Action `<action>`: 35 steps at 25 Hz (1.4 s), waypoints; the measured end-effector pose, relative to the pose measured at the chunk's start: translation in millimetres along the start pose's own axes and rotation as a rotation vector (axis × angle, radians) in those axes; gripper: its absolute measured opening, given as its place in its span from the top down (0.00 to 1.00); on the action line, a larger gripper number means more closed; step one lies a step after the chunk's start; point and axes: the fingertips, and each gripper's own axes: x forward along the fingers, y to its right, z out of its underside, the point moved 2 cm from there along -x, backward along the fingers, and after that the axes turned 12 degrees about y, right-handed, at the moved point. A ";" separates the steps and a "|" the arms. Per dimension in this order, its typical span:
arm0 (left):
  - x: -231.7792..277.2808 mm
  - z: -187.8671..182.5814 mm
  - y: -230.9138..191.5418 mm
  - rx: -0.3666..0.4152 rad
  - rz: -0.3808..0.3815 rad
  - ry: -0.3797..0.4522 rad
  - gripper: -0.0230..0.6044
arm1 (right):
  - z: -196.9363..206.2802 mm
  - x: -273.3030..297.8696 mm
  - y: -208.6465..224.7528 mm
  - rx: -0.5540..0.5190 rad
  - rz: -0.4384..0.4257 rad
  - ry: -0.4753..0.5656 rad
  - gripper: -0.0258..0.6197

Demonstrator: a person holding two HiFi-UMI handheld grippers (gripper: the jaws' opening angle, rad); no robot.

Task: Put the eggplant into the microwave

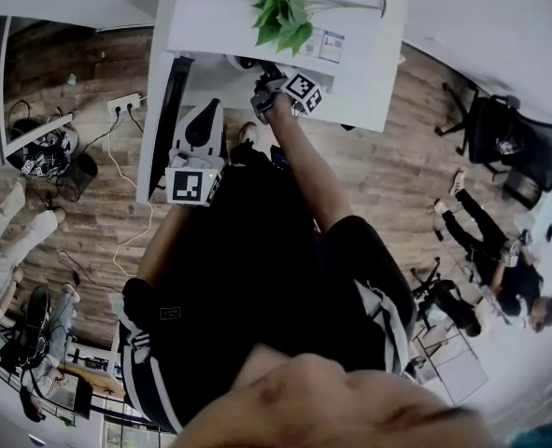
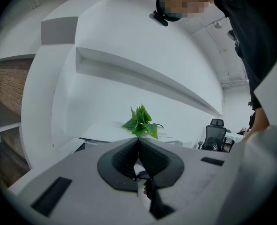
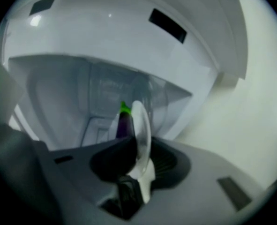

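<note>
Right gripper view shows the right gripper (image 3: 139,139) aimed into the open white cavity of the microwave (image 3: 72,93), which fills the upper and middle frame. Its jaws stand partly apart. A white plate (image 3: 142,125) stands edge-on between them, and a strip of ribbed pad shows bare on the plate's right, so that side is not pressing. Whether the left-hand pad touches the plate I cannot tell.

The eggplant (image 3: 124,124) sits just left of the plate at frame centre. It is dark purple with a bright green stem at its upper end, and it is seen against the cavity's back wall. Whether it rests on the microwave floor is hidden by the jaws.

In the left gripper view, the left gripper (image 2: 138,142) has its dark pads meeting in a closed seam, with nothing between them. Beyond it, at centre frame, a leafy green plant (image 2: 140,121) stands on a white table (image 2: 101,132). A black office chair (image 2: 215,136) shows at the right.

From the head view, the right one is extended toward the near edge of the white table at upper centre. The left one hangs lower and to the left, over the wooden floor (image 1: 79,203) – well apart from the other.
</note>
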 end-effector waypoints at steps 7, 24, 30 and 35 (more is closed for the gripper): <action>0.2 -0.9 1.7 -0.014 0.006 0.010 0.91 | -8.3 -3.6 -5.1 -0.010 -0.014 0.034 0.72; -0.7 -2.3 7.0 -0.024 0.034 0.031 0.91 | -8.9 -18.5 -1.2 -0.186 0.016 0.031 0.66; -4.9 -1.3 5.9 -0.024 0.027 0.033 0.91 | -5.6 -21.5 2.6 -0.228 0.028 0.006 0.63; -7.6 -2.0 6.8 -0.019 0.027 0.035 0.91 | -7.3 -33.2 7.1 -0.254 0.030 0.014 0.63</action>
